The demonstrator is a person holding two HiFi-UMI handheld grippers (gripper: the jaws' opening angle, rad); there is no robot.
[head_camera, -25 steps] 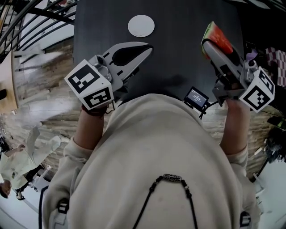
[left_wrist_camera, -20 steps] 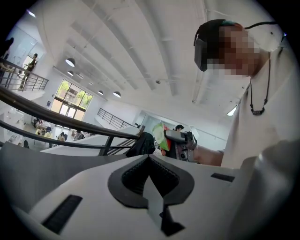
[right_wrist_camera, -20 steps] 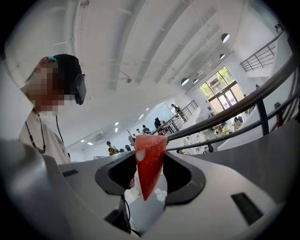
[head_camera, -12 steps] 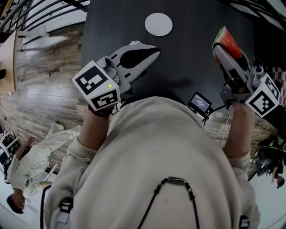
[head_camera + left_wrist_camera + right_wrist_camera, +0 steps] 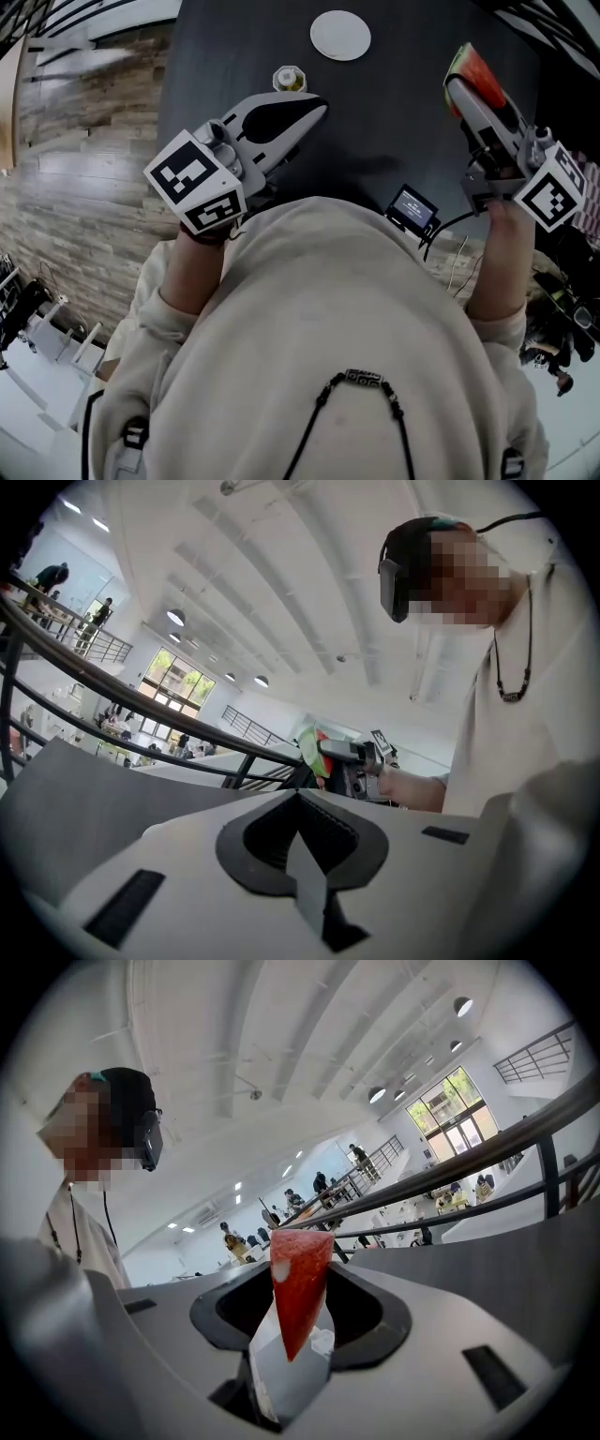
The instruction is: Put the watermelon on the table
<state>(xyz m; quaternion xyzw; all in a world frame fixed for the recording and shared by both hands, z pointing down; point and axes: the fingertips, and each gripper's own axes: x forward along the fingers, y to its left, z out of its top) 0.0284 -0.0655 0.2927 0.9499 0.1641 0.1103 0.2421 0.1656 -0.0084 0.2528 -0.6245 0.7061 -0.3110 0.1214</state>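
Over the table (image 5: 394, 122), the right gripper (image 5: 459, 89) points forward, gripping the watermelon (image 5: 476, 73).

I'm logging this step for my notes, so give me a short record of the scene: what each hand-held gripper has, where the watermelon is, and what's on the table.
left hand-held gripper: jaws together, nothing between them
right hand-held gripper: closed on the watermelon slice
watermelon slice: red flesh, green rind, held up in the jaws, not yet set down
table: dark top, in front of the person
on the table: a white round plate and a small yellowish jar
task status: watermelon not yet on the table
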